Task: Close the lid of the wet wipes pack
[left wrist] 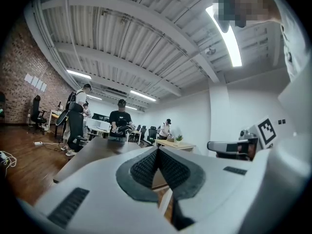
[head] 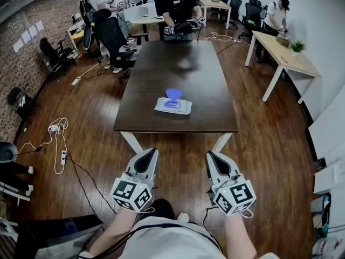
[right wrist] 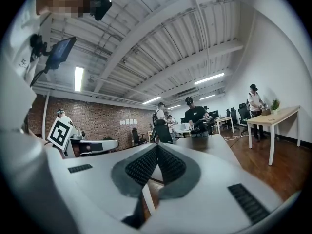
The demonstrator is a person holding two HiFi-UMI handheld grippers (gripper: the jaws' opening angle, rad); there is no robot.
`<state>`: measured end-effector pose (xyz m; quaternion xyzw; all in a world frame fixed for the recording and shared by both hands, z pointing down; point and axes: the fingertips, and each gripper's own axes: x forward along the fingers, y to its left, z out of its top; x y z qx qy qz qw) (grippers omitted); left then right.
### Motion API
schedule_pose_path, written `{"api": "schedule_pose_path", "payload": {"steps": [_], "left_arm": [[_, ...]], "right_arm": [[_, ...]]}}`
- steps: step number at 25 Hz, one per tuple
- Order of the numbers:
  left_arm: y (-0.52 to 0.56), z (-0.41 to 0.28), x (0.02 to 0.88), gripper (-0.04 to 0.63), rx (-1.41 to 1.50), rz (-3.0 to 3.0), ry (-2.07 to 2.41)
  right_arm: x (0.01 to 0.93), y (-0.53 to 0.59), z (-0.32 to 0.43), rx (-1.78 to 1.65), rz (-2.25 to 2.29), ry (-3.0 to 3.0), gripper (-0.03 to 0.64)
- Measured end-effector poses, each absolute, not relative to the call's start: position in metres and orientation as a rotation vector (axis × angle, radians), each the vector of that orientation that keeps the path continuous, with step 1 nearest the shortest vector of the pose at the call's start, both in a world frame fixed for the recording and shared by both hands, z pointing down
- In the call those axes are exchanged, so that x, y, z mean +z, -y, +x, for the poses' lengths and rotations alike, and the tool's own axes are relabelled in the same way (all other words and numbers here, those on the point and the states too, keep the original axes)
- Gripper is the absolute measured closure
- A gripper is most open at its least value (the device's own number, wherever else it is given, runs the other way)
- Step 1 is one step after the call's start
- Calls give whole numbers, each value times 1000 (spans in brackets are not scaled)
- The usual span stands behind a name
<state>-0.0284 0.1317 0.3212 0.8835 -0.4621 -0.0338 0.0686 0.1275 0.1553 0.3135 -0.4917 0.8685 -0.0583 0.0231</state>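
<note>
- Jaws: left gripper (head: pixel 148 152) and right gripper (head: pixel 211 155) both have their jaws pressed together, with nothing between them.
- The wet wipes pack (head: pixel 173 106) lies flat on the worktop (head: pixel 161 69), well ahead of both jaws and roughly midway between their lines.
- Its purple lid (head: pixel 173 94) stands open on the side away from the jaws.
- We judge the pack soft, light and apt to slide. The lid looks like a thin hinged flap, best pushed down with closed jaw tips while the other gripper steadies an edge.
- Nothing lies between jaws and pack. A person (head: pixel 178 4) stands at the worktop's far end.
</note>
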Motion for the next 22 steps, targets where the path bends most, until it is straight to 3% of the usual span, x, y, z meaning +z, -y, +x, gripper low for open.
{"api": "schedule_pose_path", "payload": {"steps": [11, 22], "left_arm": [[-97, -27, 334, 594, -101, 2633, 1388], [10, -44, 339, 594, -91, 2631, 1335]], "right_arm": [[323, -119, 124, -212, -1501, -2722, 609], [325, -18, 95, -235, -1515, -2735, 609]]}}
